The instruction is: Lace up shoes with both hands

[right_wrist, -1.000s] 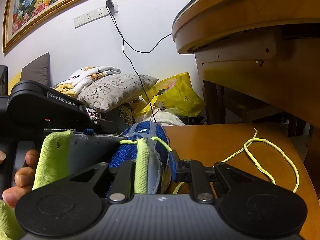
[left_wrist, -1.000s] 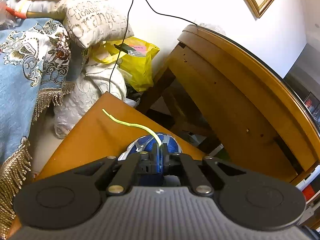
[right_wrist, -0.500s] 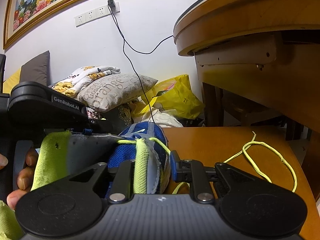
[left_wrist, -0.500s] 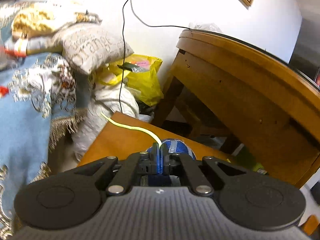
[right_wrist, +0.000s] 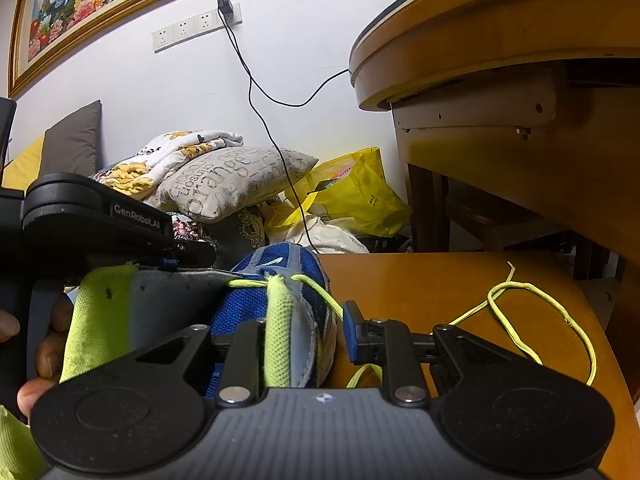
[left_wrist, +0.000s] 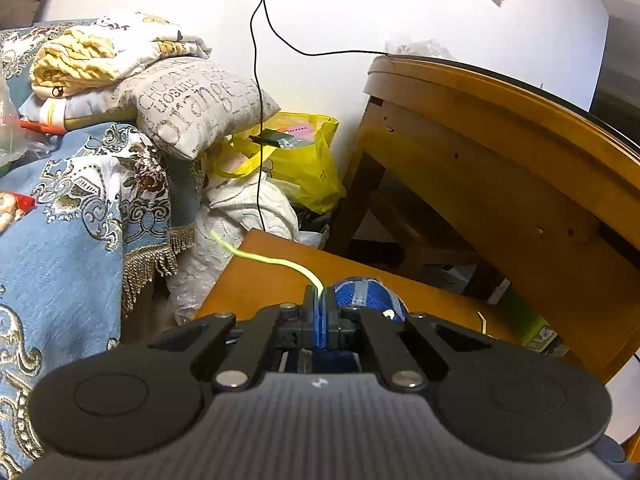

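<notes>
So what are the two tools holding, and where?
The left tool is shut on the yellow lace, near its free end. The right tool has the shoe's side wall between its fingers; whether they press on it cannot be told.

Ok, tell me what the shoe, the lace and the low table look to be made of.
Shoe: woven blue mesh fabric with grey, seemingly synthetic overlays and a yellow-green mesh lining; the open weave shows.
Lace: thin yellow-green cord, likely braided textile; it lies limp in loose loops.
Low table: wood or wood veneer, orange-brown with a smooth, slightly glossy finish; which one cannot be told.
</notes>
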{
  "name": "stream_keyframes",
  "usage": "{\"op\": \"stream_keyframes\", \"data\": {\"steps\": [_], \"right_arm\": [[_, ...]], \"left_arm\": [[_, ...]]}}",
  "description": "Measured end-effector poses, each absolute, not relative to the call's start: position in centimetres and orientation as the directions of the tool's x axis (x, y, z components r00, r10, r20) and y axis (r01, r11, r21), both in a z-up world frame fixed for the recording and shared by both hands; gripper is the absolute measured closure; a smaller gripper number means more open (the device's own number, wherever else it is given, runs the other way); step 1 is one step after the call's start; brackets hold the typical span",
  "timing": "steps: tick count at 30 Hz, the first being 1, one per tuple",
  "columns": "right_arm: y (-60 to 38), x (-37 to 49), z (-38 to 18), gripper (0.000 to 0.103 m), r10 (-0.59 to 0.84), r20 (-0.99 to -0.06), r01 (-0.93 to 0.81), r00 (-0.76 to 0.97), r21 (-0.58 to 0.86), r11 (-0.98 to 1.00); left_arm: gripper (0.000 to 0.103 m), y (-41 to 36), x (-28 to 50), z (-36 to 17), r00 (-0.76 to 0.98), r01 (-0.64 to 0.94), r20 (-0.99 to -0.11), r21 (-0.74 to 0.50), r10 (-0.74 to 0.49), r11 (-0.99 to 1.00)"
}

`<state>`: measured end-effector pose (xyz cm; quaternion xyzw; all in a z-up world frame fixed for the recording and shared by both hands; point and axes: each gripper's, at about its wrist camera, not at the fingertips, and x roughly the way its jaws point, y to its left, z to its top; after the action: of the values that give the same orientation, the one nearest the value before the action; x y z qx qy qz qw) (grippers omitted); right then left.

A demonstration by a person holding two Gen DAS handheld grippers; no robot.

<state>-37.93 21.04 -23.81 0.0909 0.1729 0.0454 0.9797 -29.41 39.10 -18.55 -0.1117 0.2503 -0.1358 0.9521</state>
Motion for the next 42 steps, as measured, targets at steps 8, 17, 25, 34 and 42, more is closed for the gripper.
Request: {"op": "stream_keyframes", "data": {"steps": [8, 17, 25, 34, 42], "right_arm": [[21.2, -38.0, -23.9, 0.078, 0.122, -0.331, -0.059, 0.936, 0.195, 0.979], [21.1, -38.0, -23.9, 0.078, 0.123, -0.333, -0.058, 0.935, 0.199, 0.978], [20.7, -38.0, -23.9, 0.078, 0.100, -0.343, -0.029, 0.934, 0.206, 0.978], [20.6, -37.8, -24.0, 0.078, 0.102, -0.341, -0.032, 0.935, 0.205, 0.978], [20.7, -37.8, -24.0, 0.078, 0.106, -0.339, -0.038, 0.935, 0.201, 0.979]], "left_arm": [[0.100, 39.2, -29.4, -18.5, 0.842, 0.193, -0.451, -0.265, -0.298, 0.945], [0.100, 39.3, -29.4, -18.5, 0.864, 0.148, -0.447, -0.218, -0.234, 0.965], [0.102, 41.5, -29.2, -18.1, 0.897, 0.028, -0.434, -0.148, -0.090, 0.989], [0.063, 43.3, -27.4, -20.1, 0.665, 0.203, -0.468, -0.637, -0.582, 0.744], [0.053, 43.8, -26.9, -21.7, 0.667, 0.122, -0.413, -0.761, -0.621, 0.637]]}}
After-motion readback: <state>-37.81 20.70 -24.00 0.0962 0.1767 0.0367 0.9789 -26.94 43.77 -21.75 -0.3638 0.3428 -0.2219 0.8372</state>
